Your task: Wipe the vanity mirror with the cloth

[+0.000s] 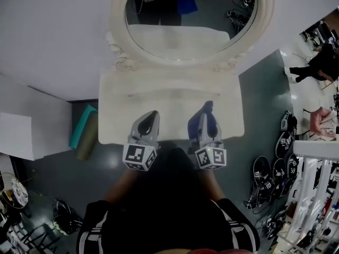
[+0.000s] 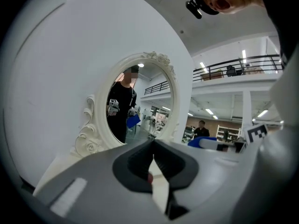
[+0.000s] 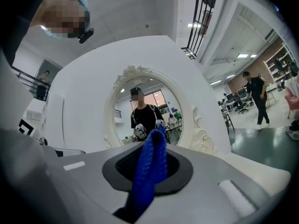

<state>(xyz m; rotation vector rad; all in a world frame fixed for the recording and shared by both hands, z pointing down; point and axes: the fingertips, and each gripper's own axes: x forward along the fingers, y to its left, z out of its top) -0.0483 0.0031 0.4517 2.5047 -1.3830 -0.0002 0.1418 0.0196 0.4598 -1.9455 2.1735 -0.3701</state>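
Bare tabletop leaves seemingly open passage to the mirror.

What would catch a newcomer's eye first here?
The ornate, white-framed oval mirror, standing at the back of the white vanity. In front of it, the right claw pinches a bright blue cloth; the left claw is shut on nothing.

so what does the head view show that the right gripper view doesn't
Only the head view: a teal thing on the floor left of the table, and the holder's arms from above. Only the right gripper view: the jaws shut on the cloth seen close up, and a person walking at right. Both: the mirror, the blue cloth and the right gripper.
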